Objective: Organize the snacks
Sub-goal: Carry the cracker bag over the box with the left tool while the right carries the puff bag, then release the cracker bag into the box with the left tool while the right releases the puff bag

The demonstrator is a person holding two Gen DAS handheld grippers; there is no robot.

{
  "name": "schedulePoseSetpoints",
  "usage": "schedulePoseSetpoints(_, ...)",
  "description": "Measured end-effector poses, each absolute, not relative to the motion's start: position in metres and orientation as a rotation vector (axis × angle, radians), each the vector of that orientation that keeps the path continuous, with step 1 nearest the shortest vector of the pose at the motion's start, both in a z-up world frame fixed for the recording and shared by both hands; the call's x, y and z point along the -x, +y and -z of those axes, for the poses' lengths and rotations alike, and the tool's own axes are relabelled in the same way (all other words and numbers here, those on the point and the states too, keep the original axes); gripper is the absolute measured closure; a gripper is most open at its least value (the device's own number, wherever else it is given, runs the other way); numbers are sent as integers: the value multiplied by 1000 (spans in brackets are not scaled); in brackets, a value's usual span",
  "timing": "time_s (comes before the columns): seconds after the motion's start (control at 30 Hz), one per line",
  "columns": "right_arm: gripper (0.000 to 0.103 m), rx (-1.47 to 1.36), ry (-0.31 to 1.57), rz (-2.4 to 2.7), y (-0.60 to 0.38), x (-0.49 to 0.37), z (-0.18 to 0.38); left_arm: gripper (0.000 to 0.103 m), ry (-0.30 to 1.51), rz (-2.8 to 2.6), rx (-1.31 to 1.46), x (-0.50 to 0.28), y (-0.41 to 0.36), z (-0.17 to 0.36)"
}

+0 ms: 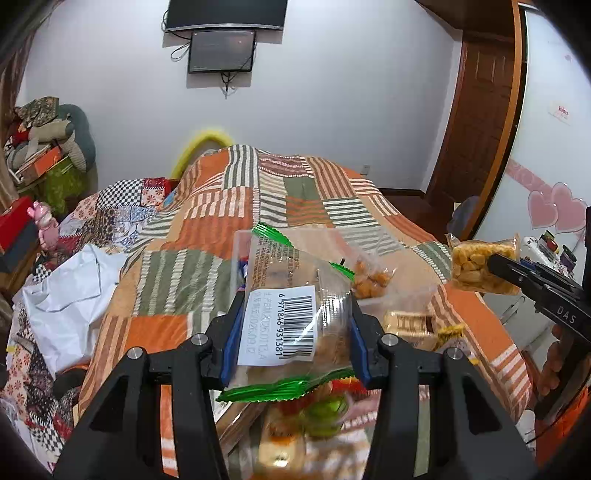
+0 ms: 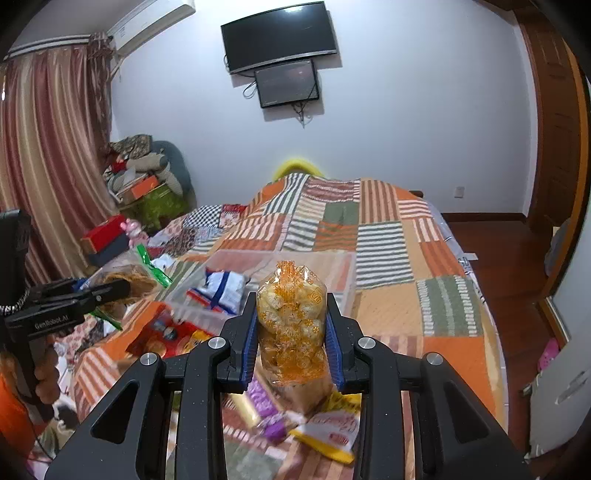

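While clamped in the left gripper (image 1: 291,328), barcode-labelled snack pack (image 1: 291,295) up over the patchwork bedspread (image 1: 229,206); right gripper (image 2: 291,339) nipped narrow on yellow puff bag (image 2: 291,317). Farther off, only right view showing clear bin (image 2: 280,262), then curtain (image 2: 48,147).

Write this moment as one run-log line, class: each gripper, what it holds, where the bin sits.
left gripper: shut on barcode snack bag | right gripper: shut on orange puff bag | clear bin: on bedspread, ahead

Premises are a home bedroom: a bed (image 2: 388,258) under a patchwork blanket, striped curtains (image 2: 48,147) at the window, a wall-mounted television (image 2: 279,35), an air conditioner (image 2: 147,22), a wooden door (image 1: 480,110) and piled household clutter (image 1: 40,147).
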State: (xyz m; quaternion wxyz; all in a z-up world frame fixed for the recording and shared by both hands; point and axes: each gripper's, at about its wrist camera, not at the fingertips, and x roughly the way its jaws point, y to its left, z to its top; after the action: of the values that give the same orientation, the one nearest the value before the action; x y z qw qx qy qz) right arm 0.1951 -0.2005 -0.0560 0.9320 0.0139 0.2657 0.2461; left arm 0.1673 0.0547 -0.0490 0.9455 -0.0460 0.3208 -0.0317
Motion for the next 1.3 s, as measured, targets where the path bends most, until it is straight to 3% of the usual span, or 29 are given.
schedulePoseSetpoints(0.57, 74, -23, 535, -505, -192, -238, 58, 55, 721, 46, 97, -245, 19, 60)
schedulePoseSetpoints(1.3, 74, 28, 656, -481, -159, -298, 90, 55, 910, 18, 68, -325, -3, 106)
